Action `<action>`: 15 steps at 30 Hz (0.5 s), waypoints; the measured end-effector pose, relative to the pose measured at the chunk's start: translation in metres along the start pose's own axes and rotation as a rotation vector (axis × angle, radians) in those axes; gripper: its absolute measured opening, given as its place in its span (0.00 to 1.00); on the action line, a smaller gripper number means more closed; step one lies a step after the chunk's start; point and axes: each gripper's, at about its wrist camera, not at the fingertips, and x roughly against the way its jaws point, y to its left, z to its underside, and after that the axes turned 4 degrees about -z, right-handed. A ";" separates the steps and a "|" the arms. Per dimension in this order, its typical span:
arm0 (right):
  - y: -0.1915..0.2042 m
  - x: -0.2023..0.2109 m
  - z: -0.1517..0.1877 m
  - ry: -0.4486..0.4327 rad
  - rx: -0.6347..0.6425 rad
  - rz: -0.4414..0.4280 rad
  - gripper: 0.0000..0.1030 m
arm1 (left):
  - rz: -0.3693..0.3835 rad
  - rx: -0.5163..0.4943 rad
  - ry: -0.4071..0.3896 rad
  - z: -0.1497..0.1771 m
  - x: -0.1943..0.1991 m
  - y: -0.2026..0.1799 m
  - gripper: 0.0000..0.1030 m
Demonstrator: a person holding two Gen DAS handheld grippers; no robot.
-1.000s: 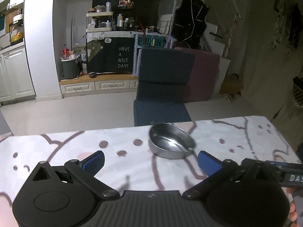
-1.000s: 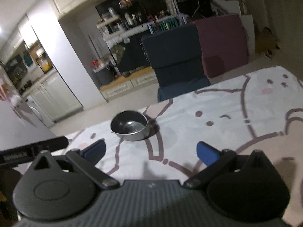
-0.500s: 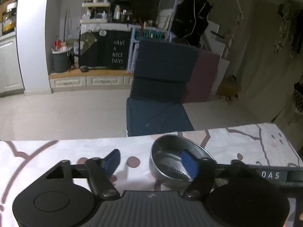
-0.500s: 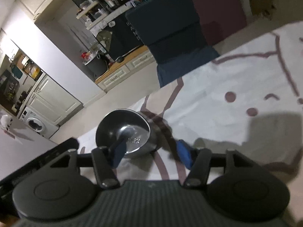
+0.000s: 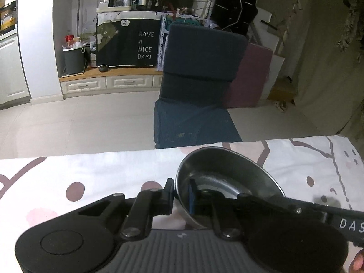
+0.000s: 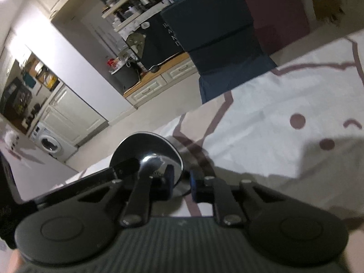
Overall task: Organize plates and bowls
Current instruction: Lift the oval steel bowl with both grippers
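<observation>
Steel bowl (image 5: 229, 177) sits on the tabletop (image 5: 95, 173) near its far edge, gripped from both sides. Left gripper (image 5: 180, 195) is narrowed onto the near-left rim: one finger outside the wall, blue-padded finger inside. Right gripper (image 6: 180, 182) is also narrowed onto the bowl (image 6: 147, 150), clamping the rim on its right side, one finger inside, the blue pad outside. Right gripper's arm crosses the left view just in front of the bowl, white letters "DAS" on it. Bowl is shallow, round, shiny with a dark reflective inside; looks tilted, can't tell if it's off the surface. Tabletop carries a white cloth with brownish-pink cartoon lines and dots. Beyond: dark blue chair (image 5: 198, 84), maroon panel (image 5: 250, 75), "HAVE A NICE DAY!" cloth (image 5: 129, 43), grey bin (image 5: 74, 59), washing machine (image 6: 51, 143)
</observation>
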 end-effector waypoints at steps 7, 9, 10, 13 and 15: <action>0.009 -0.002 -0.002 0.017 0.060 0.029 0.09 | -0.016 0.036 0.003 -0.003 0.017 0.002 0.09; 0.011 0.000 -0.001 0.024 0.060 0.028 0.09 | -0.027 0.035 0.003 -0.003 0.025 -0.001 0.09; 0.012 0.001 -0.001 0.026 0.060 0.028 0.08 | -0.032 0.028 0.001 -0.003 0.031 -0.003 0.09; 0.017 0.008 0.001 0.025 0.077 0.034 0.07 | -0.040 0.029 -0.004 -0.003 0.051 -0.007 0.09; 0.021 0.020 0.002 0.020 0.087 0.030 0.07 | -0.037 0.040 -0.012 -0.003 0.067 -0.009 0.09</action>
